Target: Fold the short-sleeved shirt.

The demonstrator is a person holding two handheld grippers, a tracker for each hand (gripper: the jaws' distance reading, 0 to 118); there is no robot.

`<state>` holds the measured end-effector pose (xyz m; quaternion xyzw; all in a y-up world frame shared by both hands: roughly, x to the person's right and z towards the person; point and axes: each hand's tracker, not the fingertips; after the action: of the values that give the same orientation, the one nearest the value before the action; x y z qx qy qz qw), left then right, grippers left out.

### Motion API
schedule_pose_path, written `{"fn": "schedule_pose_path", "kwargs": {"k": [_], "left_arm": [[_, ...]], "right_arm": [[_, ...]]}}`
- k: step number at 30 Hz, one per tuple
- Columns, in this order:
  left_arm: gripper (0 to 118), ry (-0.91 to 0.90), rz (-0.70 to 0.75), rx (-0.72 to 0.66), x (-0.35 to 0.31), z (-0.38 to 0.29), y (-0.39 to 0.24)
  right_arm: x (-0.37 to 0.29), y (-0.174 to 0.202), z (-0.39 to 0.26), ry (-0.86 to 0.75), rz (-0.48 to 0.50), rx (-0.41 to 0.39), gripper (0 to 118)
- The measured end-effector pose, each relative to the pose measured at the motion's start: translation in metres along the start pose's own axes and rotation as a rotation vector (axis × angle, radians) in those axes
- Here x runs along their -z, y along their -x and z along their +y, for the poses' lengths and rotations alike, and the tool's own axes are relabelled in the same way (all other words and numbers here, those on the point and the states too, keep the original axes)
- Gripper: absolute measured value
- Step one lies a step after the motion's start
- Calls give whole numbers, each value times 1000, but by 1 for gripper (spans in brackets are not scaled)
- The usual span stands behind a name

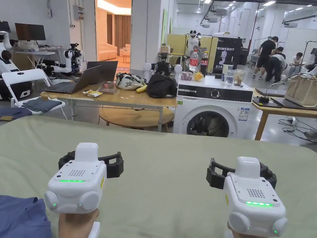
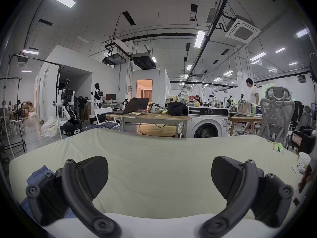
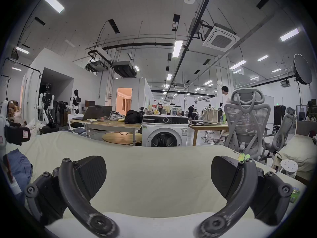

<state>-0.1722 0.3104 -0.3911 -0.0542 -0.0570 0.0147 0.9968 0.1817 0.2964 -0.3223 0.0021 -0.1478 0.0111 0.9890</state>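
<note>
A crumpled blue shirt (image 1: pixel 21 217) lies at the near left corner of the pale green covered table (image 1: pixel 170 161). In the left gripper view the blue shirt (image 2: pixel 39 171) shows just behind the left jaw. The blue shirt (image 3: pixel 18 166) lies far left in the right gripper view. My left gripper (image 1: pixel 91 156) hovers over the cloth just right of the shirt, jaws wide apart and empty (image 2: pixel 159 174). About half a table width to the right, my right gripper (image 1: pixel 241 165) is open too, holding nothing (image 3: pixel 158 174).
Beyond the far table edge stand a washing machine (image 1: pixel 213 111) and a wooden table (image 1: pixel 123 99) with a laptop and bags. Two small green bottles (image 2: pixel 277 147) lie at the table's right side. A mesh office chair (image 3: pixel 247 121) stands right. Several people are far back.
</note>
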Motion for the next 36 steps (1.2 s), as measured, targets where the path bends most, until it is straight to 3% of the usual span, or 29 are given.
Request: {"fn": "schedule_pose_path", "kwargs": {"k": [25,36], "left_arm": [[117,-2,1,15,-19,0,2],[117,-6,-1,89,-15,-8,-5]], "right_arm": [[-13,7,-10,62,-31,28,118],[-9,11,-12,57,-9,-12,118]]}}
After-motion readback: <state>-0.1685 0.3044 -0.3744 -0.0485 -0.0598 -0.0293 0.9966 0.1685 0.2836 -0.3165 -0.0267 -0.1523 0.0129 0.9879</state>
